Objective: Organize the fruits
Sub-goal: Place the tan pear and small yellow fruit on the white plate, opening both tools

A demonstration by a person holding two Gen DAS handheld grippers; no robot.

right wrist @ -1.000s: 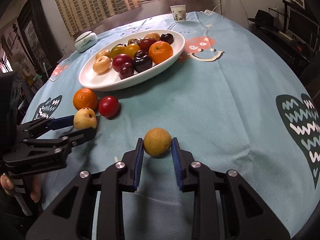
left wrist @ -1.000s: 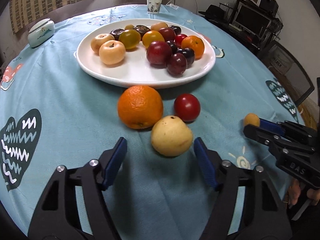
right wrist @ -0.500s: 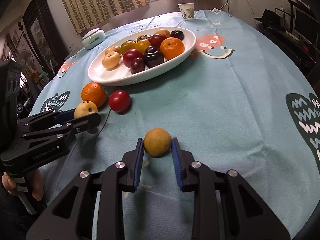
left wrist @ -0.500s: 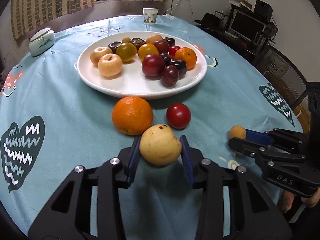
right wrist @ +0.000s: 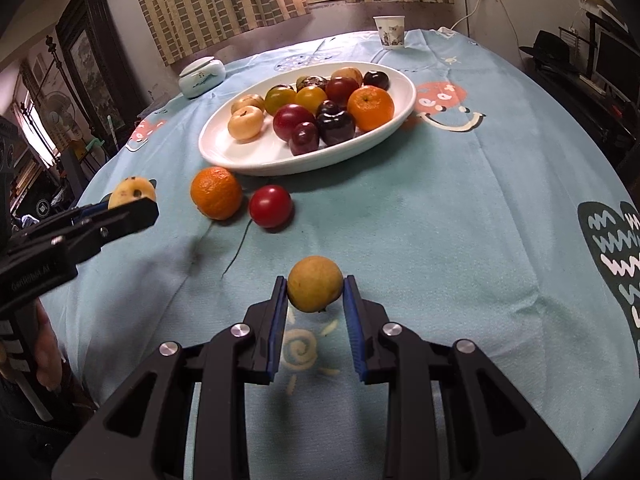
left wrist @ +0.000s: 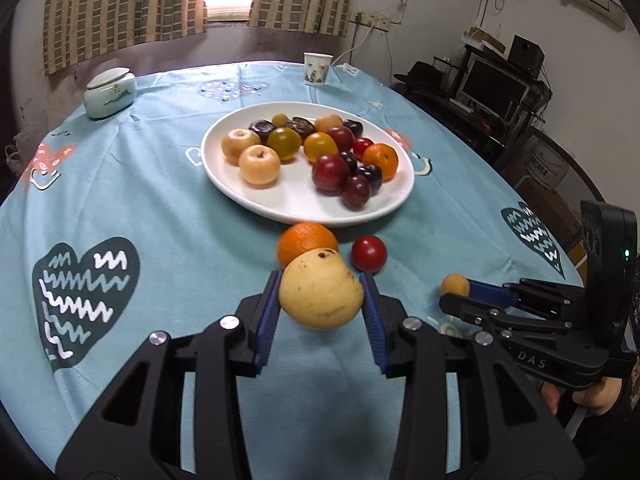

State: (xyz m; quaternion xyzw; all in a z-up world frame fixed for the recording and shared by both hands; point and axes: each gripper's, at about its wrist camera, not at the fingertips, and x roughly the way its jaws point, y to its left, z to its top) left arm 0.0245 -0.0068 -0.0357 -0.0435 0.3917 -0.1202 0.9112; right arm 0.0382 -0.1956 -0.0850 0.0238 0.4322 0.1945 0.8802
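Both claws are pinching fruit: the left gripper (left wrist: 321, 300) has its blue pads pressed against the sides of a pale yellow pear (left wrist: 321, 289), jaws narrowed only as far as the pear's width allows, and the pear appears lifted clear of the blue tablecloth (left wrist: 160, 184). The right gripper (right wrist: 315, 300) is drawn nearly together on a small yellow-brown fruit (right wrist: 315, 283), which seems to sit at or just above the cloth. An orange (left wrist: 307, 240) and a red tomato-like fruit (left wrist: 369, 253) lie loose on the cloth just in front of the white plate (left wrist: 288, 204), which already carries a mixed pile of fruit with bare room on its near side. The step in hand looks like carrying the gripped fruits over to the plate. Next, each claw probably needs to travel forward over the rim, pass above the orange and the red fruit without knocking them, lower into the bare patch, and release gently so the round fruit does not roll.
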